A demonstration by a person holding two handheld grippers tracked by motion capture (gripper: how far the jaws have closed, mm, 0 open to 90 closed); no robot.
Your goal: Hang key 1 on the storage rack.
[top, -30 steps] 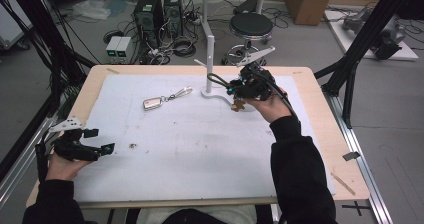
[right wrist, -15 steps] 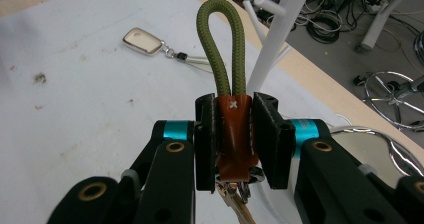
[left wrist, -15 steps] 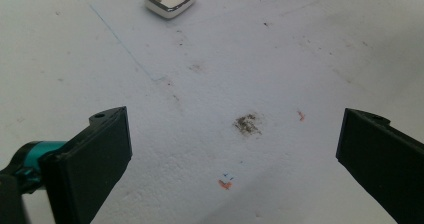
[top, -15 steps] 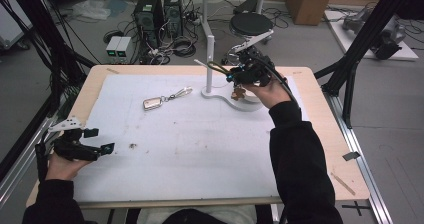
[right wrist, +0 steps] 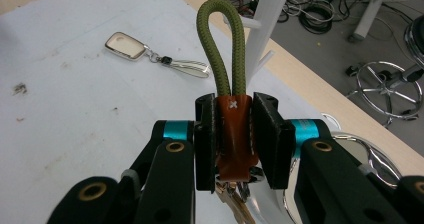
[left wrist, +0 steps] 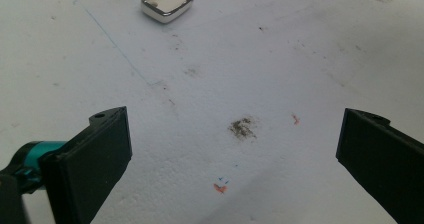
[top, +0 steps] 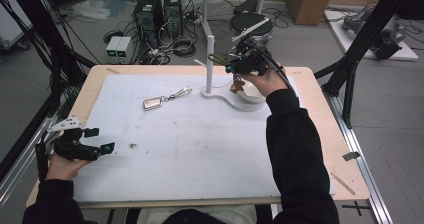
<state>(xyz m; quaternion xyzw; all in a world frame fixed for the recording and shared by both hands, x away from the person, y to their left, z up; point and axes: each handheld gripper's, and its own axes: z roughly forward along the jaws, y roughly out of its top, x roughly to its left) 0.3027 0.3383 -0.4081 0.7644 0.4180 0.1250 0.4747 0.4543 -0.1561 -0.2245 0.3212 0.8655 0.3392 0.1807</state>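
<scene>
Fingers of the left gripper (top: 92,140) stand wide apart with nothing between them, low over the white mat (top: 200,154) at the near left corner of the worktop (top: 320,134). Farther out on the mat lies a silver key fob (top: 153,103) with its ring and clip, well apart from both grippers. Beyond it, at the far edge, the right gripper (right wrist: 234,134) is raised beside the white hook stand (top: 210,59), its fingers clamped on the brown leather tab of a keychain (right wrist: 233,129). An olive cord loop (right wrist: 222,44) rises from the tab toward the stand's pegs, and keys hang below, above a small white dish (top: 252,95).
</scene>
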